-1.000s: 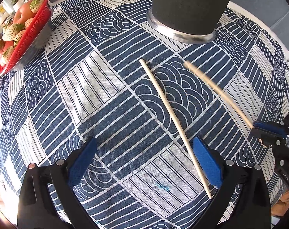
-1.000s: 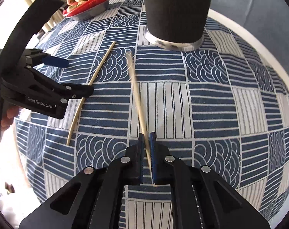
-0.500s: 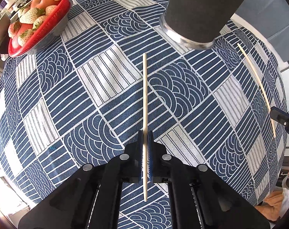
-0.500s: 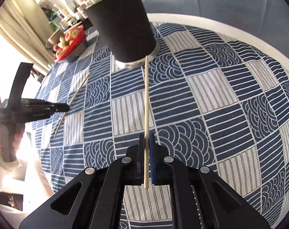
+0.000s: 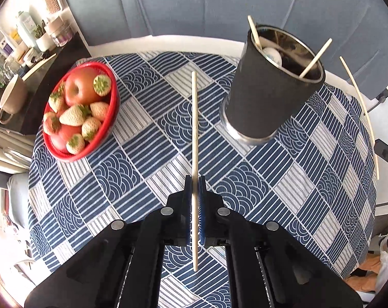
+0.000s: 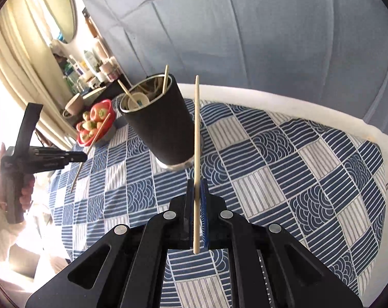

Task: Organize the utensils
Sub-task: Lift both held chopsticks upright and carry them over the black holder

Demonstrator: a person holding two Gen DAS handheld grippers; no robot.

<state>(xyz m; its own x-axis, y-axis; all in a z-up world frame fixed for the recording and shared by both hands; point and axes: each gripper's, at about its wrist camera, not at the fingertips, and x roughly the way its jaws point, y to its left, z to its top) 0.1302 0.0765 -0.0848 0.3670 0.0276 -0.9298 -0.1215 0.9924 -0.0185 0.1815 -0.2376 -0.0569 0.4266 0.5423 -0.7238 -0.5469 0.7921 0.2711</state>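
Now each gripper pinches one chopstick: left gripper (image 5: pixel 194 197) on its chopstick (image 5: pixel 194 138), right gripper (image 6: pixel 197 200) likewise (image 6: pixel 197 138). Utensil cup (image 5: pixel 260 95) stands upper right; tip each stick steeply, then drop inside the rim.

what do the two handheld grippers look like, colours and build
Both the left gripper and the right gripper are matte black plastic with cut-out linkage arms, round silver pivot bolts and blue pads inside the fingers. The left one's black handle carries small pale lettering, too small to read.
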